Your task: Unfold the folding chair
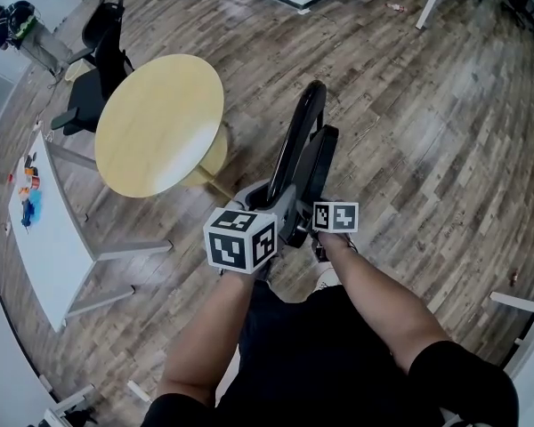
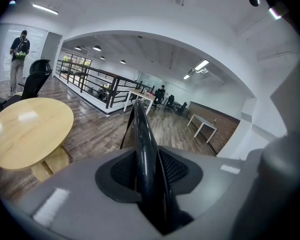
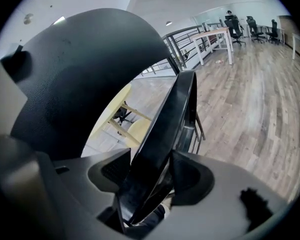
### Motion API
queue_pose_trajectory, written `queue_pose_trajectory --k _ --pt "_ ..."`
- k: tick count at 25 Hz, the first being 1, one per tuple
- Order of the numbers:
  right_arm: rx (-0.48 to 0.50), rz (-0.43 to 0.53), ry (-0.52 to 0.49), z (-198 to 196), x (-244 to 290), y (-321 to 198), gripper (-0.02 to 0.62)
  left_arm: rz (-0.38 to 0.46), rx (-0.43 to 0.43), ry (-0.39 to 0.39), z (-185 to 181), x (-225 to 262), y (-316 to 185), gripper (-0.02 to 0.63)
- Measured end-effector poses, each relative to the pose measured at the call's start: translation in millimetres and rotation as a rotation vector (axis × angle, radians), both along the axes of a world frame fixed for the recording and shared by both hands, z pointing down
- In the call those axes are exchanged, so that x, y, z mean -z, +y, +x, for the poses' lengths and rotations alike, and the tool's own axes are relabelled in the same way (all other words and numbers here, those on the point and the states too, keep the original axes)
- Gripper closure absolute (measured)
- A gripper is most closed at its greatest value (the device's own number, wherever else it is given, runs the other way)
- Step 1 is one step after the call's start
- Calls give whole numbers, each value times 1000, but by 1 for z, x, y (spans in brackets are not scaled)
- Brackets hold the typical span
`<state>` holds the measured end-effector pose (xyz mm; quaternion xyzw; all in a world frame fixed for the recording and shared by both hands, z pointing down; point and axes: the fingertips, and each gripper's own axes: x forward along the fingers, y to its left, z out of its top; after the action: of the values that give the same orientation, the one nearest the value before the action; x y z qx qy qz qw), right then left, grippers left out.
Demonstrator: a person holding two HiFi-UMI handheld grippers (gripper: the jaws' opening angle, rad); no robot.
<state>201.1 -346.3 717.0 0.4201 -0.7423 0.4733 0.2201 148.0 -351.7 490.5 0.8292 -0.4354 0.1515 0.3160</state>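
The folding chair (image 1: 311, 163) stands folded flat and nearly upright at the centre of the head view, just above our two arms at the lower edge. Nearest us, the left gripper (image 1: 269, 201) has its jaws partly closed and clamped on the chair's glossy black frame tube, which fills the middle of the left gripper view. The right gripper (image 1: 308, 222), just right of it, has its jaws pressed on the edge of a flat black panel of the chair, the seat as we judge it. We expect the frame to be stiff and fairly heavy, and the smooth tube to be slippery, so we would hold the tube firmly with one gripper and swing the seat edge away with the other, keeping clear of the hinge. Beyond, at upper left, are the round table (image 1: 160, 123) and an office chair (image 1: 98, 78).
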Motion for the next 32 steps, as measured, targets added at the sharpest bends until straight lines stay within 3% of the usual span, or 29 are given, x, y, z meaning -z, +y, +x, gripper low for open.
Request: queue_pose_trajectory --k 8,12,18,24,32 --pt "28 0 -16 5 3 2 352 9 14 -8 -9 -1 -3 492" --pt "6 -22 -84 3 1 1 353 9 21 -5 -17 -1 -5 491" --pt "36 -21 -68 15 -3 6 361 4 53 -22 -37 -6 -11 491" --pt "-115 -130 -84 58 -21 20 384 32 124 -130 -64 -21 -21 485" --pt "-201 -174 -76 110 -47 39 393 30 156 -158 -85 -41 -26 480"
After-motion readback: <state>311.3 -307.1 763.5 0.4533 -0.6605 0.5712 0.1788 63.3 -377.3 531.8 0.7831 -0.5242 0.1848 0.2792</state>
